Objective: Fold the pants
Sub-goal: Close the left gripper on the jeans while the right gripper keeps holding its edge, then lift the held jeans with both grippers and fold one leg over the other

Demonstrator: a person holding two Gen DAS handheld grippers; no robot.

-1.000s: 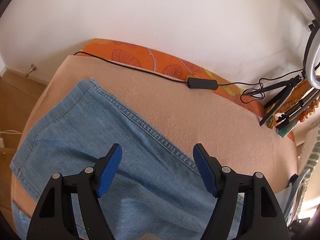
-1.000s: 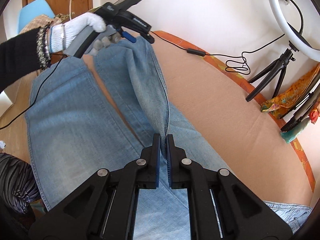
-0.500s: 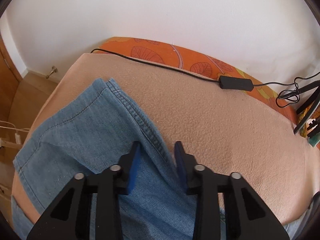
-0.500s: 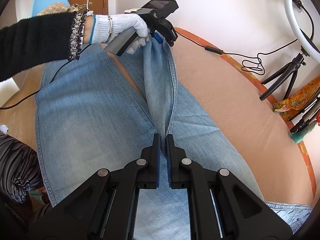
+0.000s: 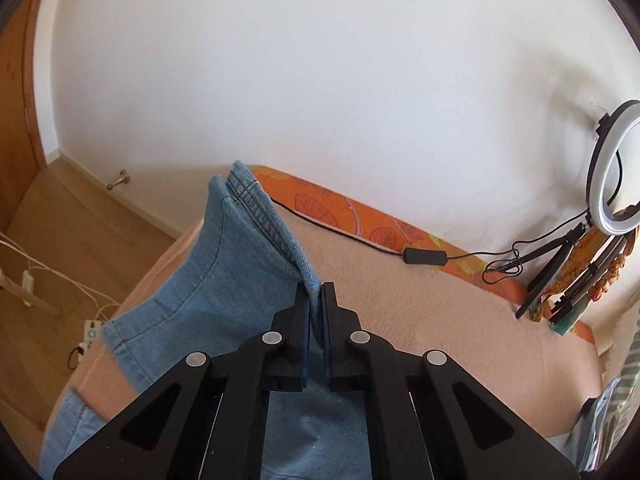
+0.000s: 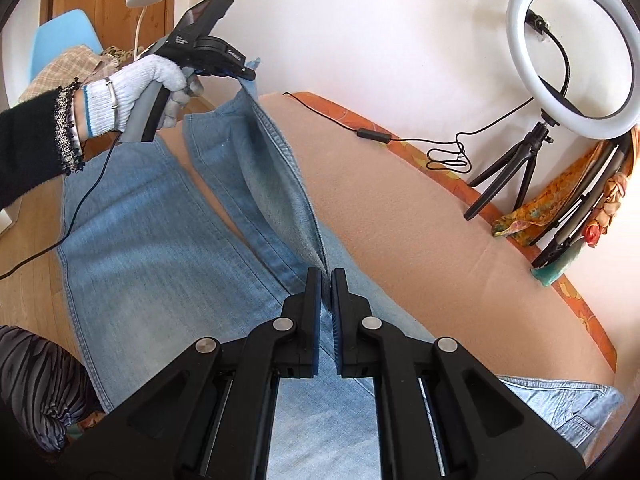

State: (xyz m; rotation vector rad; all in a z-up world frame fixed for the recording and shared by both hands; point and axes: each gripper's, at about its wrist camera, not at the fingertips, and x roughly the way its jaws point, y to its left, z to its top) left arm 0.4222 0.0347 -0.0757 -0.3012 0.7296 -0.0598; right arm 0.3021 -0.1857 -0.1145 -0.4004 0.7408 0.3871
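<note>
Light blue denim pants (image 6: 152, 248) lie spread on a peach blanket (image 6: 420, 216). My left gripper (image 5: 314, 304) is shut on the hem end of the right leg (image 5: 240, 272) and holds it lifted off the blanket; it also shows in the right wrist view (image 6: 246, 74), held by a white-gloved hand. My right gripper (image 6: 326, 280) is shut on the same leg's outer seam edge (image 6: 288, 200), further toward the waist. The leg hangs stretched between both grippers. The other leg (image 6: 120, 216) lies flat.
A ring light on a tripod (image 6: 568, 56) stands at the back right with its black cable (image 6: 372, 134) running along the orange bed edge (image 6: 448, 168). Folded tripods and a patterned cloth (image 6: 560, 216) lean by the wall. A blue chair (image 6: 64, 36) stands far left.
My left gripper went from open above the leg to shut on its hem edge, then lifted it off the blanket. My right gripper stayed shut on the seam.
</note>
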